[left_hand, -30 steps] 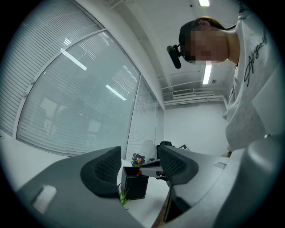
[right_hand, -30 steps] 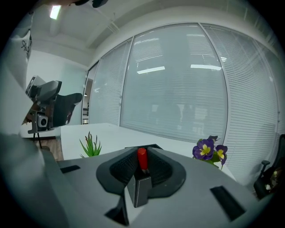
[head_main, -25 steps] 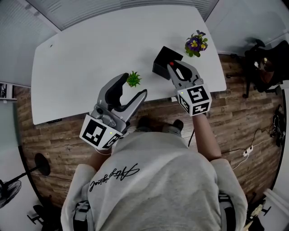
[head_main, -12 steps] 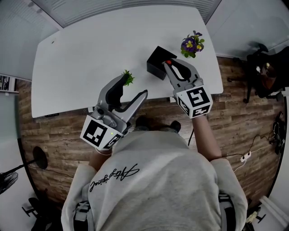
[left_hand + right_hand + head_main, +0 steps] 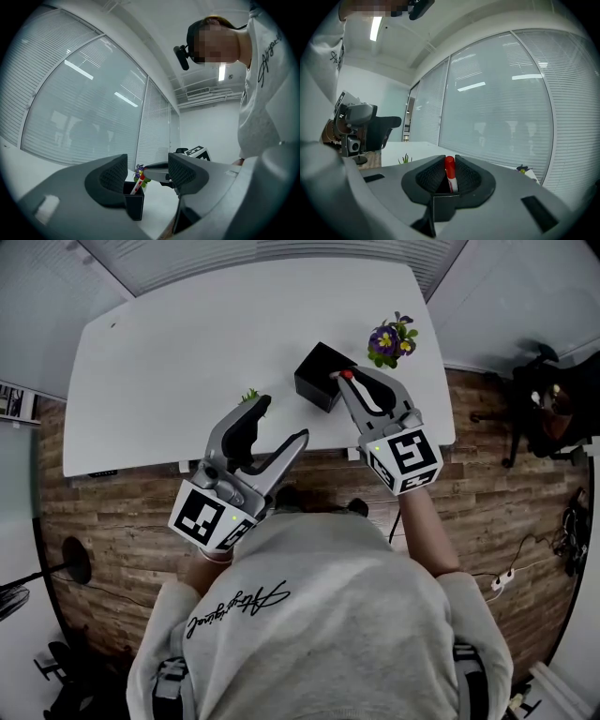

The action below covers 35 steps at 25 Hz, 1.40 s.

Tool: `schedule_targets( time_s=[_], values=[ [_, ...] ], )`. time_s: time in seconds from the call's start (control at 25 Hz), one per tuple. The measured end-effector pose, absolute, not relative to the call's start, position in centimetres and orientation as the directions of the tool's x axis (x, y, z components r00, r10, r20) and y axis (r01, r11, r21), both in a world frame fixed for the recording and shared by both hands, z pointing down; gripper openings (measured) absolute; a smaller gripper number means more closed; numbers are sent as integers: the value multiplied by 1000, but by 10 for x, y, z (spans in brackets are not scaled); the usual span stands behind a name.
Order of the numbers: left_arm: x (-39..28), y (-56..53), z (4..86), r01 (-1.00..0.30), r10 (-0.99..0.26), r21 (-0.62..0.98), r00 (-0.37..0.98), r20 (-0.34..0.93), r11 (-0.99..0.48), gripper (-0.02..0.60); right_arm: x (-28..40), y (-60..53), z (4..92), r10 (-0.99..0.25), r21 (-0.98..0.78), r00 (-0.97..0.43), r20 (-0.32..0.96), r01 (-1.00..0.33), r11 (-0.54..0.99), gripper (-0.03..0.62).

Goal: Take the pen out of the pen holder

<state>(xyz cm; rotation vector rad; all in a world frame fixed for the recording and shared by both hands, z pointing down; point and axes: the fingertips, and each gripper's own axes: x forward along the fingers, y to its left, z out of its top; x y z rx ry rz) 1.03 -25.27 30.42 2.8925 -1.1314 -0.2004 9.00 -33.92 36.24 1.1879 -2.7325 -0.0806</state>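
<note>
A black square pen holder (image 5: 320, 377) stands near the front edge of the white table (image 5: 187, 343). My right gripper (image 5: 347, 381) hangs just over the holder's right side, shut on a pen with a red cap (image 5: 346, 374). In the right gripper view the pen (image 5: 450, 172) stands upright between the pads, above the holder's rim (image 5: 443, 205). In the left gripper view the red-and-white pen (image 5: 136, 184) leans out of the holder (image 5: 133, 200), its lower end inside. My left gripper (image 5: 281, 421) is open and holds nothing, left of the holder.
A small green plant (image 5: 250, 395) sits by the left gripper's far finger. A purple flower pot (image 5: 386, 339) stands right of the holder, near the table corner. An office chair (image 5: 548, 381) is on the wooden floor at right. Window blinds run behind the table.
My right gripper has lifted a little with the pen, so more of the pen shows above the holder. The left gripper has crept forward toward the small plant, still open.
</note>
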Motion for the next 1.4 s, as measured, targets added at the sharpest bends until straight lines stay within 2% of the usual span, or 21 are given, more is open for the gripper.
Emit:
schedule_targets(
  time_s=[1.4],
  values=[
    [62, -255, 300, -746, -747, 51, 657, -101, -664, 256, 122, -310, 305, -607, 115, -794, -25, -606, 787, 64]
  ],
)
